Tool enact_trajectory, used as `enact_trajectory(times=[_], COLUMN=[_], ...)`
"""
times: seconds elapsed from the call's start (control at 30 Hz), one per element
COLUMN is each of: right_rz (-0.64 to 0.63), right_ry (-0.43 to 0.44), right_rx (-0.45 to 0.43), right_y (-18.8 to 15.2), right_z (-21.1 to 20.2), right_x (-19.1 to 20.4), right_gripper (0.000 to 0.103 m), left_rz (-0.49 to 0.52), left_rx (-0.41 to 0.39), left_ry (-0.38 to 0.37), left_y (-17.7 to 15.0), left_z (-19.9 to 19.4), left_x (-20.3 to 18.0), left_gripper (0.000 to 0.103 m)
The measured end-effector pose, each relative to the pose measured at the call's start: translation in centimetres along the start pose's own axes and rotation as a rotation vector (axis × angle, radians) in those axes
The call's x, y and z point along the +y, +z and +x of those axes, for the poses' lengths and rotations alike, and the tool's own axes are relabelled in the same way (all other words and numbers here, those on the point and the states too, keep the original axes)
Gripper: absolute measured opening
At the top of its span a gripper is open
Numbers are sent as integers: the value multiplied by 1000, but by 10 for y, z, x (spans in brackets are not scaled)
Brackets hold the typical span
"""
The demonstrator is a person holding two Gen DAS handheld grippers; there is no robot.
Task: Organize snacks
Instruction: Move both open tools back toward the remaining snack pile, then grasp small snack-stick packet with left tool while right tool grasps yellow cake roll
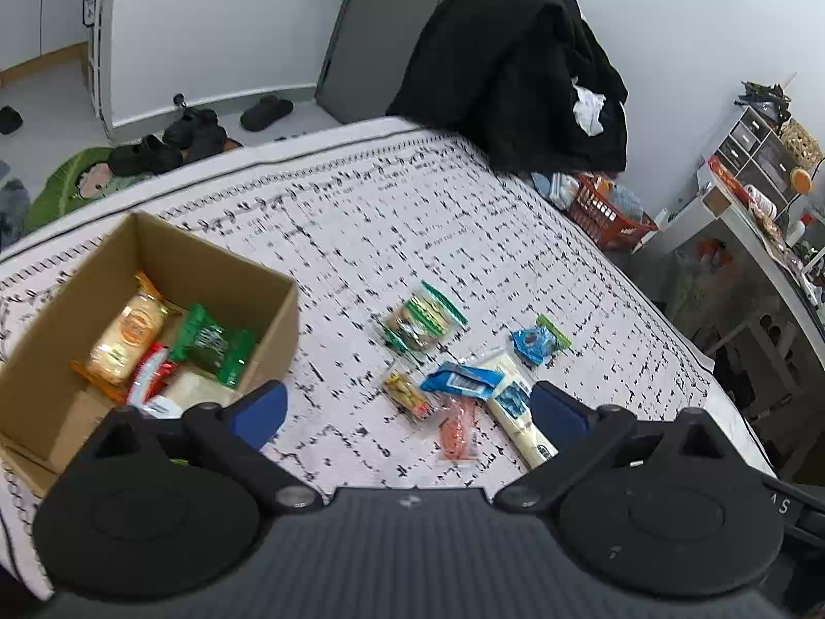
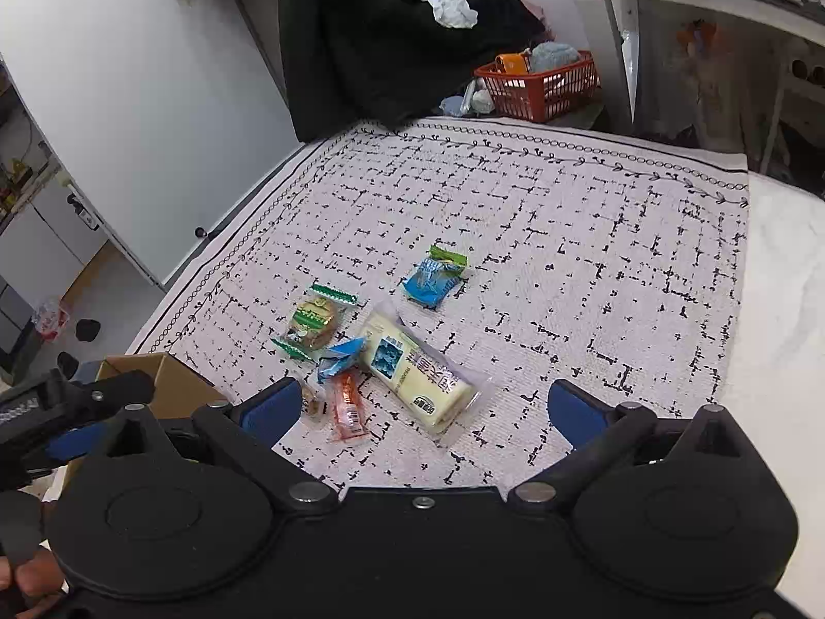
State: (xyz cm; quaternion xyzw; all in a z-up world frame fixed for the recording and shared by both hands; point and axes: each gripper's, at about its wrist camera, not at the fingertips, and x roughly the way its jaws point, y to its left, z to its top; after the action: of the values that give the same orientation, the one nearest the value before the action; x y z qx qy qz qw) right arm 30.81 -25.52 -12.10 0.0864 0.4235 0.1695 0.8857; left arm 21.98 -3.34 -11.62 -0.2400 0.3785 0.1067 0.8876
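Observation:
A cardboard box (image 1: pixel 268 320) at the left holds several snacks, among them a yellow-orange pack (image 1: pixel 126 335) and a green pack (image 1: pixel 214 343). Loose snacks lie on the patterned cloth (image 1: pixel 412 216): a cream roll (image 1: pixel 518 412), a green cookie pack (image 1: pixel 417 320), a blue pack (image 1: pixel 533 343), a blue wrapper (image 1: pixel 461 379) and an orange sachet (image 1: pixel 456 430). My left gripper (image 1: pixel 407 410) hangs open above them, holding nothing. My right gripper (image 2: pixel 425 407) is open too, over the cream roll (image 2: pixel 417 369) and the orange sachet (image 2: pixel 348 405). The box corner (image 2: pixel 154 376) shows at left.
A black garment (image 1: pixel 515 62) drapes a chair at the table's far edge. A red basket (image 1: pixel 606 209) sits on the floor beyond, beside a white shelf unit (image 1: pixel 742 206). Shoes (image 1: pixel 196 129) lie on the floor at left. A hand (image 2: pixel 28 583) grips a handle.

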Motion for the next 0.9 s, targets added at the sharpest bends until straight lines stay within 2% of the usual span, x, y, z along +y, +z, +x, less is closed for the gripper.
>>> enact_trajectory(times=[0.13,0.2,0.37,0.4,0.43,0.53,0.9], right_rz=[-12,-26,-47,-50,-55,-62,-105], right_ry=[9,22,33,35,37,32,15], right_rx=[32,45,79,86,95,117,153], right_y=[1,2,4,4,4,6,13], right_z=[12,18,37,41,45,57,96], right_x=[-4,-4,-4,-5,-6,-8,-10], right_gripper=[102,101,96,91,87,83,83], left_rz=[-3,3,6,4,4,18,27], left_rx=[25,41,83,92,99,113,156], left_ry=[1,13,41,40,38,45,32], left_y=[-3,-3,0,1,1,3,-6], left_z=[18,27,51,56,60,73,123], left_x=[-2,-1,0,-1,-1,-4,-6], left_gripper=[93,83,67,65,64,64,54])
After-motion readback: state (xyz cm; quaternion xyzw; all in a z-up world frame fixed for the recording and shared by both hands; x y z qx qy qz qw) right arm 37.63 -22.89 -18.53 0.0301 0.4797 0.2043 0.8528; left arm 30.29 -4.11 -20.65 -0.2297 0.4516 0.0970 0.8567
